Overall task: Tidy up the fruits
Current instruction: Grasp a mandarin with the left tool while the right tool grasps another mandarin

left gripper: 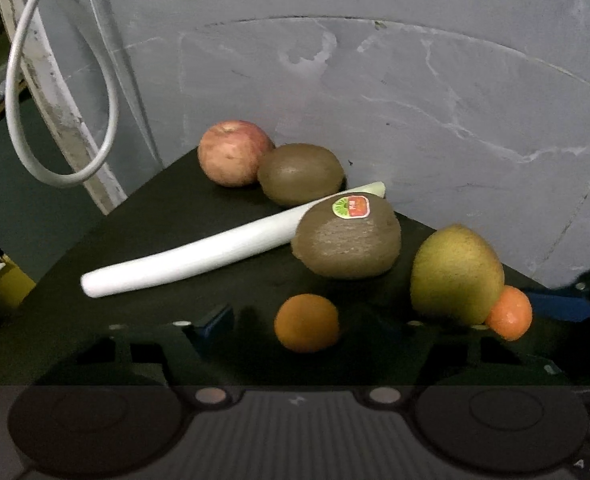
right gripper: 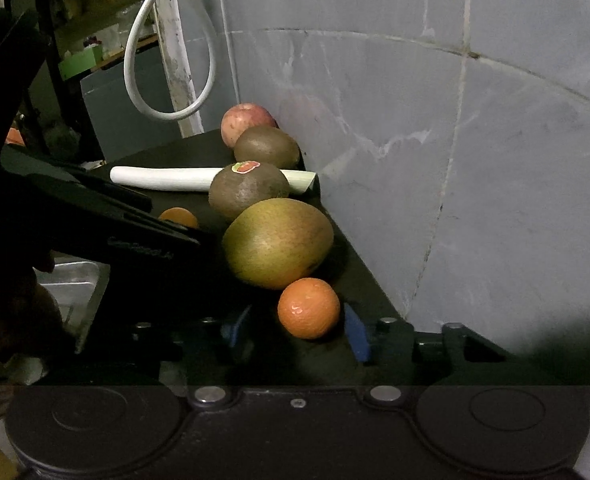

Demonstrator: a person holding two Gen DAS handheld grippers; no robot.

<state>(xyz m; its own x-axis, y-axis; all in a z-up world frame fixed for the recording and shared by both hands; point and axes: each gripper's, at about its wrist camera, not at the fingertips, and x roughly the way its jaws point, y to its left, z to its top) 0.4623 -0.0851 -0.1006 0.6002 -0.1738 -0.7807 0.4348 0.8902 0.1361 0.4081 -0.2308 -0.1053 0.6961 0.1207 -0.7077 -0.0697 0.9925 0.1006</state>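
On a black board (left gripper: 143, 216) lie a red apple (left gripper: 235, 154), a plain kiwi (left gripper: 301, 174), a stickered kiwi (left gripper: 347, 240), a white leek stalk (left gripper: 199, 258), a yellow-green pear (left gripper: 455, 274) and two small oranges. My left gripper (left gripper: 315, 322) stands open around the nearer orange (left gripper: 307, 322), with a gap on each side. My right gripper (right gripper: 298, 332) frames the other orange (right gripper: 309, 308), which leans on the pear (right gripper: 277, 242). Its right blue pad (right gripper: 357, 336) is almost at the peel, while the left pad (right gripper: 237, 330) stands off it.
A grey marbled wall (right gripper: 455, 160) runs close behind the board's far edge. A white hose loop (left gripper: 55, 120) hangs at the back left. The left tool's black housing (right gripper: 95, 216) fills the left of the right wrist view, over a metal tray (right gripper: 71, 280).
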